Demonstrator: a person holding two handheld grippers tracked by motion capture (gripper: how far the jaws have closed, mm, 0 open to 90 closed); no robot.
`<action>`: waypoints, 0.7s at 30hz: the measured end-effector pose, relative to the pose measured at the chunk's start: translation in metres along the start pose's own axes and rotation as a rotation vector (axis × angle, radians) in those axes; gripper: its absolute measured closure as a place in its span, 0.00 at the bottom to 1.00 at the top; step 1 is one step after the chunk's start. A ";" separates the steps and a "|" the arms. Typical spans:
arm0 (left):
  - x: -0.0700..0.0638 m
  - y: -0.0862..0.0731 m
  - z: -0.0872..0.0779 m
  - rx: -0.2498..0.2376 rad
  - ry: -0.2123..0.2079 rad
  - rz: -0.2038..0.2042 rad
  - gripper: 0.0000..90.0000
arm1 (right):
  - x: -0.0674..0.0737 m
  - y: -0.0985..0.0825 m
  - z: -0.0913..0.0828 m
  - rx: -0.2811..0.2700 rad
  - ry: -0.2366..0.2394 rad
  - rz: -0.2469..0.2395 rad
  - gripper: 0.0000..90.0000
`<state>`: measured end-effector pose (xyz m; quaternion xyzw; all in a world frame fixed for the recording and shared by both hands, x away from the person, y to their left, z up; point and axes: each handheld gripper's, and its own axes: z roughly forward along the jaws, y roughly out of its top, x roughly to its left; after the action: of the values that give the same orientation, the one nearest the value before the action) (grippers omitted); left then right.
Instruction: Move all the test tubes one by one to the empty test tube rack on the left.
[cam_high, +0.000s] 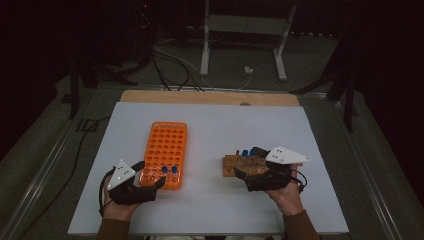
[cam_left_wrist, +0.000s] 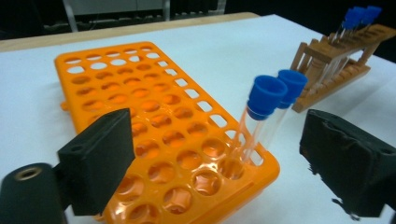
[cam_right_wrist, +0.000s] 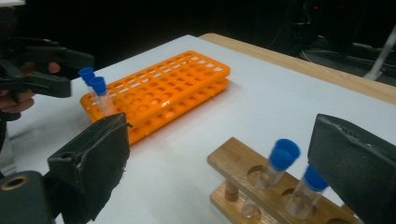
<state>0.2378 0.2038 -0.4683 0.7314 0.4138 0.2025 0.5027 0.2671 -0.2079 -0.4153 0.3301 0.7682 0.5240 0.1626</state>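
An orange tube rack (cam_high: 167, 142) lies left of centre on the white table. Two blue-capped tubes (cam_high: 169, 170) stand in its near right corner. My left gripper (cam_high: 150, 173) is open at that corner, and in the left gripper view its jaws stand wide on either side of the two tubes (cam_left_wrist: 268, 95) without touching them. A wooden rack (cam_high: 231, 165) right of centre holds blue-capped tubes (cam_high: 245, 152). My right gripper (cam_high: 248, 161) is open over it. In the right gripper view two tubes (cam_right_wrist: 284, 155) stand between the wide jaws, the right-hand one close to the right pad.
The white tabletop (cam_high: 215, 125) has a wooden strip (cam_high: 210, 97) along its far edge. Beyond it are a metal stand (cam_high: 245, 30) and cables on a dark floor. Most holes of the orange rack (cam_left_wrist: 140, 93) hold nothing. The wooden rack (cam_left_wrist: 336, 56) shows at the upper right of the left gripper view.
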 end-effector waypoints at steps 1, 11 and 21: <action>0.001 0.000 -0.001 -0.004 0.002 -0.002 0.08 | -0.001 0.000 0.000 -0.001 -0.008 0.002 0.06; 0.010 0.002 -0.007 -0.017 0.054 -0.029 0.00 | -0.023 0.004 -0.012 -0.025 -0.121 0.054 0.07; 0.009 0.001 -0.004 0.004 0.066 -0.012 0.00 | -0.051 0.000 -0.020 0.017 -0.210 0.088 0.14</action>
<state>0.2406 0.2135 -0.4664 0.7230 0.4349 0.2225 0.4886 0.2919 -0.2561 -0.4126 0.4180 0.7360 0.4867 0.2164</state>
